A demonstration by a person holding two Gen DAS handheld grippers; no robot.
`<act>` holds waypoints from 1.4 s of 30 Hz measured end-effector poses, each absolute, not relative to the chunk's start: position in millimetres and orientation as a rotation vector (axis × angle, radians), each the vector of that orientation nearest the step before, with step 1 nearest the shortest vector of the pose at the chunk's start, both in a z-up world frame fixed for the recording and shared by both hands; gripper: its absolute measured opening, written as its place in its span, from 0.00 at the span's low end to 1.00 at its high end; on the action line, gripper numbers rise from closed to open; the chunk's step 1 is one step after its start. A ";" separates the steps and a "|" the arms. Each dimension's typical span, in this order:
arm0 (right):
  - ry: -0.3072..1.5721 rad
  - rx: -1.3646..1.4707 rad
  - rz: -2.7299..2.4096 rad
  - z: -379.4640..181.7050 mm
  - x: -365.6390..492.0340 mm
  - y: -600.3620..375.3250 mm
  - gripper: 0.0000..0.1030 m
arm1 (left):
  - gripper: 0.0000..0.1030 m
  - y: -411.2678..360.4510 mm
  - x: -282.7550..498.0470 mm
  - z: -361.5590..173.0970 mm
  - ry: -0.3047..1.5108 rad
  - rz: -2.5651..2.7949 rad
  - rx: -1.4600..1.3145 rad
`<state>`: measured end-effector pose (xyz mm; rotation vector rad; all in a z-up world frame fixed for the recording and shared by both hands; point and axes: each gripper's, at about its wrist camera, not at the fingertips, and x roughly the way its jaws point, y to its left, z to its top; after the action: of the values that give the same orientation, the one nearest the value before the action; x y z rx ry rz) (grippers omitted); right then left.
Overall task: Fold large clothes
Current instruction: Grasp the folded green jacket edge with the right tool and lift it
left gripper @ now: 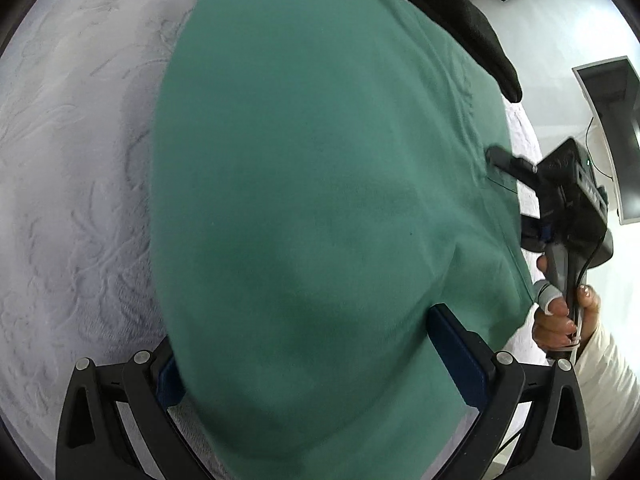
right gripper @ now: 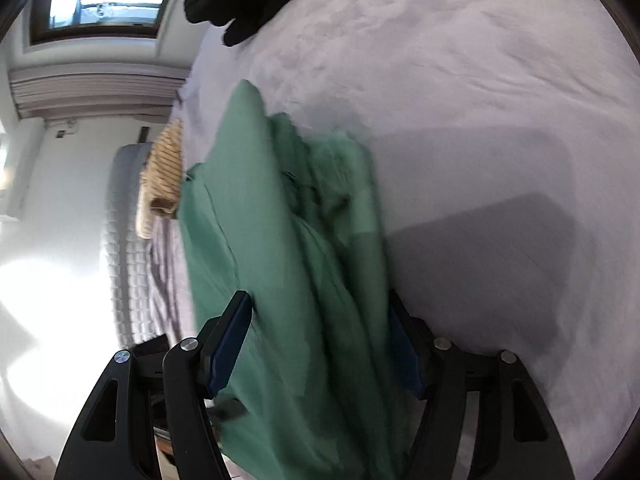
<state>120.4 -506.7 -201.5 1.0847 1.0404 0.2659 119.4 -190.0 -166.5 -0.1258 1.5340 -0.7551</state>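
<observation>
**Green garment stretched between two claws above the bed**

The bed [left gripper: 72, 168], covered in a pale lilac textured spread, fills most of both views. Over it hangs the green garment [left gripper: 320, 184], a broad sheet of cloth that takes up the middle of the left wrist view and falls in bunched folds in the right wrist view. A black garment [left gripper: 472, 28] lies at the bed's far edge, touching the green one's upper border. A tan knitted item [right gripper: 166, 168] sits near the bed's side.

The left claw [left gripper: 316, 364] stands spread, with the green cloth draped between and over its fingers; whether the pads press it I cannot tell. The right claw [right gripper: 316, 348] is likewise wide, cloth running between its blue pads, grip unclear.
</observation>
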 end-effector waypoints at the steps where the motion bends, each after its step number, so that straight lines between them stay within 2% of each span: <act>1: 1.043 1.085 0.266 -204.0 123.6 -505.4 0.69 | 1.00 -189.9 120.2 -168.0 1.540 -0.760 -0.130; 3: 1.037 1.109 0.258 -208.2 129.2 -505.0 0.69 | 0.99 -189.0 120.8 -168.0 1.543 -0.770 -0.137; 4: 1.033 1.122 0.241 -208.8 129.7 -505.3 0.66 | 0.90 -185.6 120.3 -165.6 1.535 -0.769 -0.134; 5: 1.027 1.135 0.236 -209.7 129.2 -504.6 0.45 | 0.84 -178.7 119.0 -162.9 1.520 -0.767 -0.125; 6: 1.016 1.149 0.240 -209.9 128.2 -503.0 0.26 | 0.72 -174.2 117.2 -157.4 1.501 -0.770 -0.115; 7: 0.996 1.147 0.243 -206.5 126.0 -500.7 0.24 | 0.61 -171.0 116.9 -152.5 1.485 -0.774 -0.115; 9: 0.959 1.161 0.262 -199.5 122.6 -497.7 0.18 | 0.49 -161.2 117.1 -141.8 1.465 -0.791 -0.147; 12: 0.894 1.241 0.306 -187.4 114.8 -492.2 0.16 | 0.41 -152.0 116.7 -122.9 1.426 -0.821 -0.188; 20: 0.808 1.243 0.352 -131.1 92.8 -455.7 0.16 | 0.40 -107.8 97.9 -64.6 1.334 -0.934 -0.224; 27: 0.797 1.267 0.389 -109.6 52.2 -381.0 0.16 | 0.40 -17.2 62.7 -28.2 1.341 -0.972 -0.177; 32: 0.859 1.326 0.409 -139.2 23.4 -307.3 0.16 | 0.40 45.8 21.9 -34.0 1.396 -0.918 -0.106; 38: 1.079 1.301 0.305 -211.0 11.2 -241.0 0.16 | 0.45 102.8 -20.6 -104.5 1.552 -0.736 -0.041; 39: 1.084 1.300 0.281 -214.1 10.0 -241.6 0.19 | 0.49 109.7 -23.2 -111.5 1.557 -0.727 -0.040; 41: 1.104 1.271 0.249 -208.7 8.7 -245.2 0.25 | 0.49 117.0 -25.0 -107.4 1.542 -0.737 -0.029; 42: 1.128 1.217 0.218 -200.4 8.3 -245.8 0.39 | 0.49 118.8 -25.2 -100.2 1.530 -0.760 -0.001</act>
<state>8.3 -245.8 -200.4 1.2169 1.1279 0.2181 -25.2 118.8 -100.2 -0.0012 1.5300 -0.7604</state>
